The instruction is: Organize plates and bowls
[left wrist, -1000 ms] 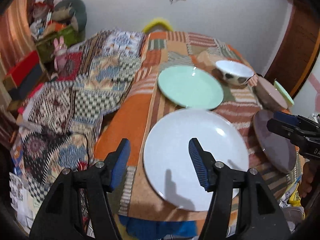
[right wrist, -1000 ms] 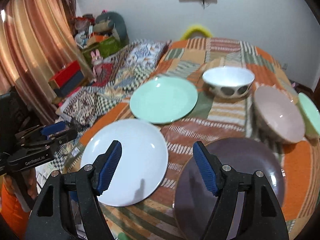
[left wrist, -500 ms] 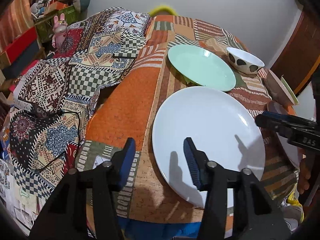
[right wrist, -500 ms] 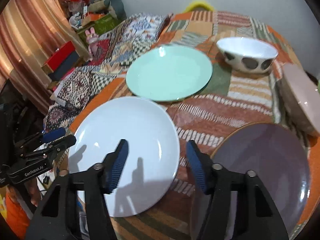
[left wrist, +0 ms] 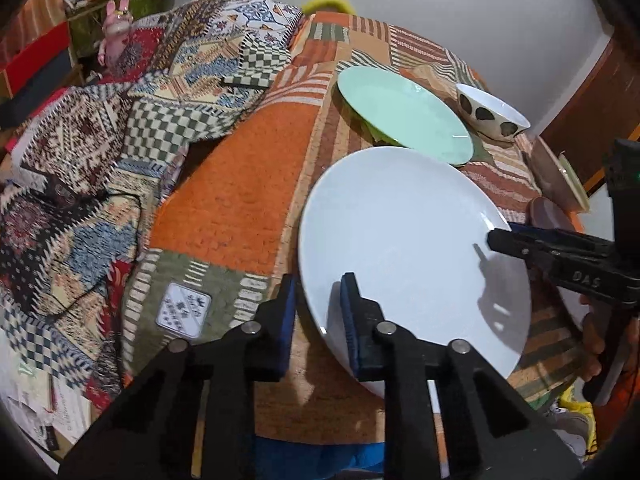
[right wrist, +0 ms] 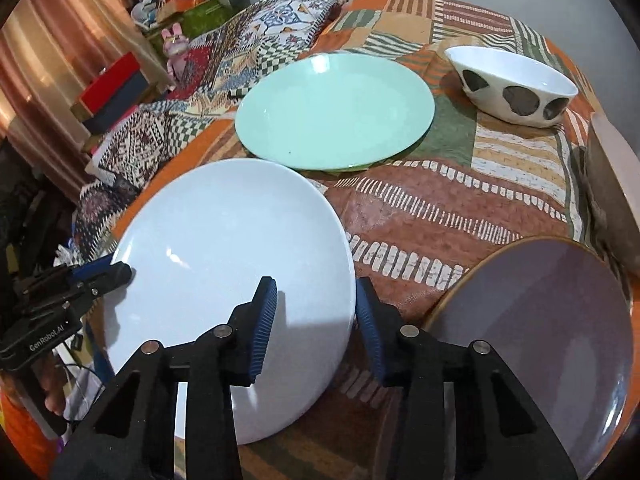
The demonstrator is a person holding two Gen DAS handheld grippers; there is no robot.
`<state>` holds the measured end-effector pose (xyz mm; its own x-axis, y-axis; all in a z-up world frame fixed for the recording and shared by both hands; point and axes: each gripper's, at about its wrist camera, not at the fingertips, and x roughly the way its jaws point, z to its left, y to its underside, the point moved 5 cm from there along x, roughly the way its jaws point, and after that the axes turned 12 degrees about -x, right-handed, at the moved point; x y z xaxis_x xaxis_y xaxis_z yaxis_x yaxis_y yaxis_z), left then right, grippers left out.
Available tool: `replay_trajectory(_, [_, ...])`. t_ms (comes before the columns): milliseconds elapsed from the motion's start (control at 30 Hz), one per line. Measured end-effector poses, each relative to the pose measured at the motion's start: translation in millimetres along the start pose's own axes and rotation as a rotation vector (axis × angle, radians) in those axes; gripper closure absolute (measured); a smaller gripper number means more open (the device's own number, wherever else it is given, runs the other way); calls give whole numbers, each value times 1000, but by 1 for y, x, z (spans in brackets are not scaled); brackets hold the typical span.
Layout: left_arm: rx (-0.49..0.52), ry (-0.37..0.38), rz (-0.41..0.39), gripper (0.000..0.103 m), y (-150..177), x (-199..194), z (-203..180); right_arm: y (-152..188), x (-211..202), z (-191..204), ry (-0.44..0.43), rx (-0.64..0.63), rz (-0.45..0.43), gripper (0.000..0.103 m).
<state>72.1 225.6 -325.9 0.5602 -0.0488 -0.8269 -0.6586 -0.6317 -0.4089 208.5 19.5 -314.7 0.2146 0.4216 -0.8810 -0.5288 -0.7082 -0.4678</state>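
Observation:
A large white plate (left wrist: pixel 412 248) lies at the near edge of the patchwork-covered table (left wrist: pixel 240 184). My left gripper (left wrist: pixel 318 320) straddles its left rim, jaws narrowed around the edge. My right gripper (right wrist: pixel 314 324) straddles its right rim (right wrist: pixel 240 272), jaws part open, the rim between the pads. A mint green plate (right wrist: pixel 334 110) lies behind it. A white bowl with grey spots (right wrist: pixel 516 84) stands at the back right. A purple-grey plate (right wrist: pixel 536 340) lies at the near right, and a pink bowl (right wrist: pixel 616 176) sits tilted at the right edge.
A bed with patterned quilts (left wrist: pixel 100 152) lies left of the table, with boxes and a pink toy rabbit (left wrist: pixel 116 20) beyond. A white wall (left wrist: pixel 440 0) stands behind the table. The mint plate (left wrist: pixel 404 120) nearly touches the white plate.
Both grippers have dropped toward the white plate and closed in on its opposite rims. Their jaws have narrowed, the left more than the right.

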Motion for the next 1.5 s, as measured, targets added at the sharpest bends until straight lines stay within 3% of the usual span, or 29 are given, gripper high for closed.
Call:
replay_trajectory(67, [-5, 0, -2, 84, 0, 0, 0, -1, 3, -1, 1, 0, 8, 67])
replay_trajectory(167, [-12, -20, -7, 85, 0, -2, 1, -1, 4, -3, 18, 4, 8, 79])
replay_trajectory(233, [-15, -33, -9, 85, -1, -4, 3, 0, 2, -7, -19, 33, 4, 87])
replay_trajectory(300, [-24, -42, -8, 85, -3, -5, 4, 1, 0, -6, -41, 40, 7, 88])
replay_trajectory(500, [-20, -66, -30, 85, -5, -11, 2, 0, -10, 2, -7, 7, -27, 89])
replay_trajectory(800, [3, -45, -93, 85, -17, -35, -16, -8, -38, -1, 5, 7, -109, 89])
replay_trajectory(1133, [91, -4, -157, 85, -24, -61, -64, -7, -85, -20, 54, 48, -222, 89])
replay_trajectory(1500, [181, 53, -161, 85, -16, -66, -130, 20, -131, -59, 113, 112, -302, 89])
